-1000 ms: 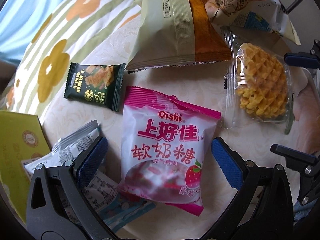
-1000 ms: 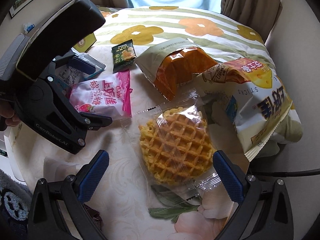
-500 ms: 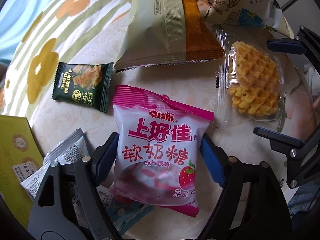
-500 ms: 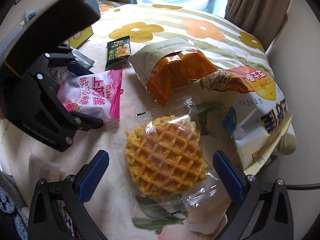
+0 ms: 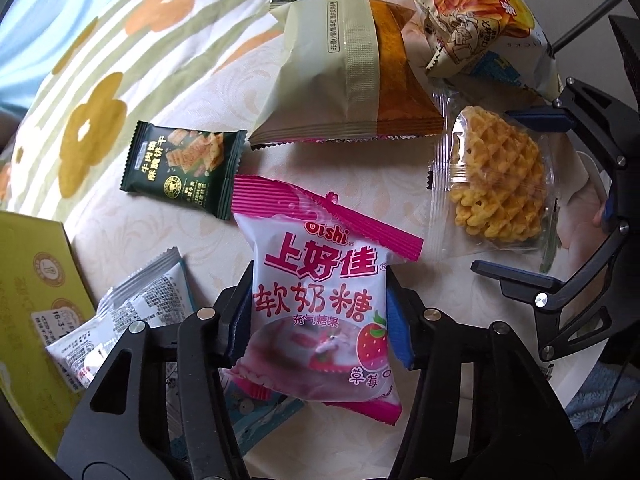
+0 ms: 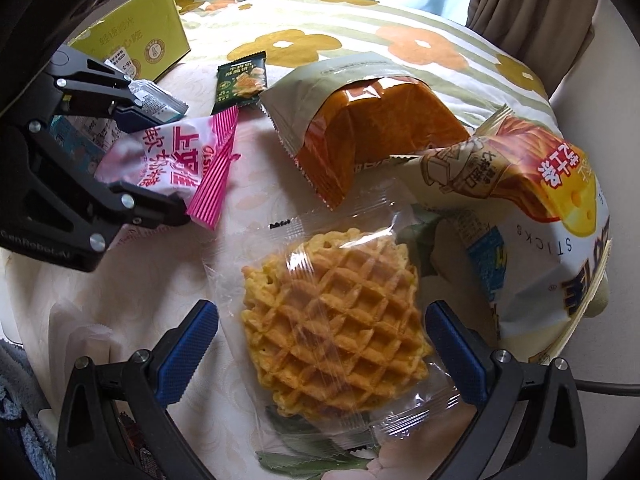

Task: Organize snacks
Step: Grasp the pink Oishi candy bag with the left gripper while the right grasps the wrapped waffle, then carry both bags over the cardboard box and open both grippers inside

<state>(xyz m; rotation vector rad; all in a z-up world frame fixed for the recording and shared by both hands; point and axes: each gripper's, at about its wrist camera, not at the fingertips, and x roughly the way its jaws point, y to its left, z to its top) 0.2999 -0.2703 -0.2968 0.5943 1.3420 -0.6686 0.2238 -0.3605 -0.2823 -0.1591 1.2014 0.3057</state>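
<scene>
Between the blue pads of your left gripper (image 5: 320,320) sits the pink Oishi strawberry candy bag (image 5: 320,304), squeezed at its sides and lying on the cream tablecloth (image 5: 160,248), so you have your first snack in a pinch but not lifted. Your right gripper (image 6: 320,344) hangs spread wide around the clear-wrapped waffle (image 6: 336,328), pads apart from it on both sides. Everything else looks unsorted: the dark green biscuit packet (image 5: 182,168), the beige and orange bag (image 5: 348,76), the cheese sticks bag (image 6: 532,216) and the small white packets (image 5: 120,320) lie loose. By my reading, the yellow-green box (image 6: 132,40) is the likely destination, and nearly all the work remains.
</scene>
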